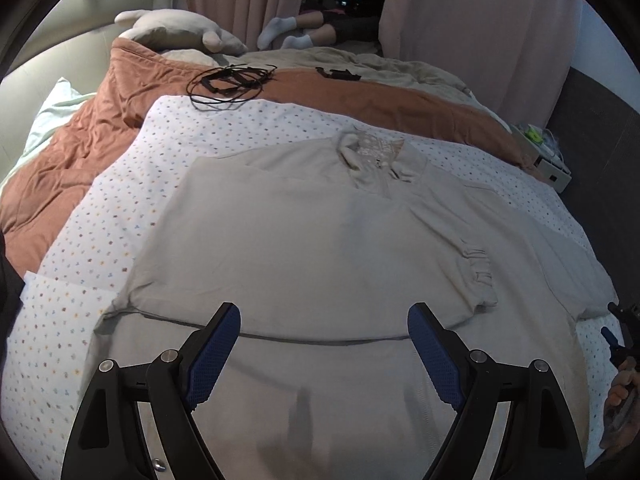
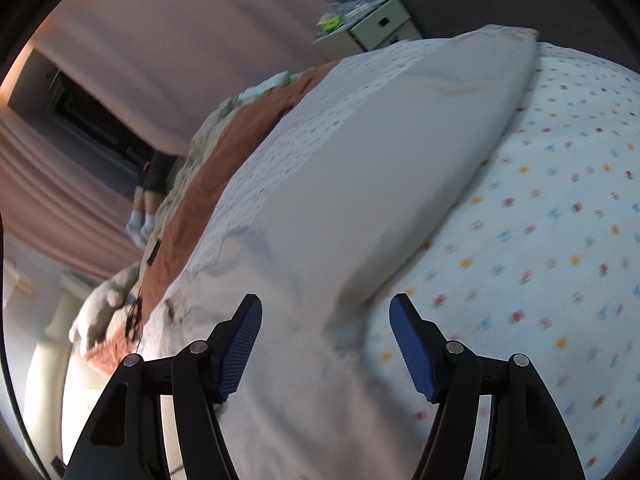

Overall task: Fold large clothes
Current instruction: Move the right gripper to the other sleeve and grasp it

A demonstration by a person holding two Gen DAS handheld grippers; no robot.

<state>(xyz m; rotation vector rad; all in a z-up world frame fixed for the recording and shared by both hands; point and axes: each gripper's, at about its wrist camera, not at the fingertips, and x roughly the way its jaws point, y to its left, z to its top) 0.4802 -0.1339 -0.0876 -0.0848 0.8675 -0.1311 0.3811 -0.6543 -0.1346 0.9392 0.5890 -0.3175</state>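
Note:
A large beige garment (image 1: 320, 240) lies spread flat on the bed, its collar (image 1: 376, 152) at the far end. One sleeve is folded across the body, with its gathered cuff (image 1: 478, 272) at the right. My left gripper (image 1: 324, 312) hovers open above the garment's near part, with nothing between its blue pads. In the right wrist view the same garment (image 2: 360, 168) shows a long sleeve running away to the upper right. My right gripper (image 2: 326, 304) stands open above the cloth near the sleeve's base and pinches nothing. A hand (image 1: 622, 392) shows at the right edge of the left wrist view.
The garment rests on a white flower-print sheet (image 1: 100, 240) over an orange quilt (image 1: 80, 128). Black cables (image 1: 228, 84) and a plush toy (image 1: 180, 30) lie at the far side. A white box (image 1: 552, 168) stands by the bed. A person's legs in white socks (image 1: 292, 36) show by the curtains.

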